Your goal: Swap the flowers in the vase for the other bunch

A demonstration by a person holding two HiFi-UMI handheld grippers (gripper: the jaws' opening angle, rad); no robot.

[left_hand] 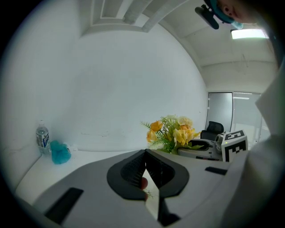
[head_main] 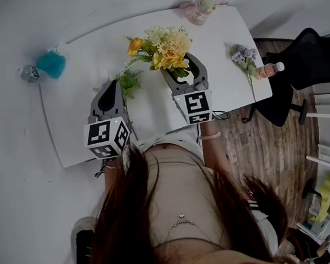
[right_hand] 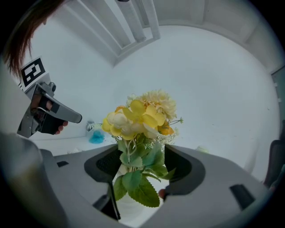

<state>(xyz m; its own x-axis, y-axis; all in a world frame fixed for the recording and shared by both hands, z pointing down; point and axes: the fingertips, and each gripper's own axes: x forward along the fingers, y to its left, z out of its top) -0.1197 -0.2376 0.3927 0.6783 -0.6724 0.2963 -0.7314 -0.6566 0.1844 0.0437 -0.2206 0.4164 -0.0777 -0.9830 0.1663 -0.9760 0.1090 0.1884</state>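
Observation:
A yellow and orange bouquet (head_main: 167,46) stands in the middle of the white table (head_main: 224,90). My right gripper (head_main: 180,66) is open, one jaw on each side of its leafy stems (right_hand: 133,178), pads clear of them. The white vase (right_hand: 127,205) shows just under the leaves. A purple bunch (head_main: 243,57) lies flat near the table's right edge. Left of the bouquet my left gripper (head_main: 113,84) is shut, level with green fronds (head_main: 130,81). A thin sprig (left_hand: 148,192) shows below its jaws; whether it is pinched I cannot tell.
A drink bottle (head_main: 268,69) lies at the table's right edge, next to the purple bunch. A pink object (head_main: 200,9) sits at the far edge. A teal thing (head_main: 51,63) and a water bottle (head_main: 29,72) are far left. A black chair (head_main: 307,60) stands right.

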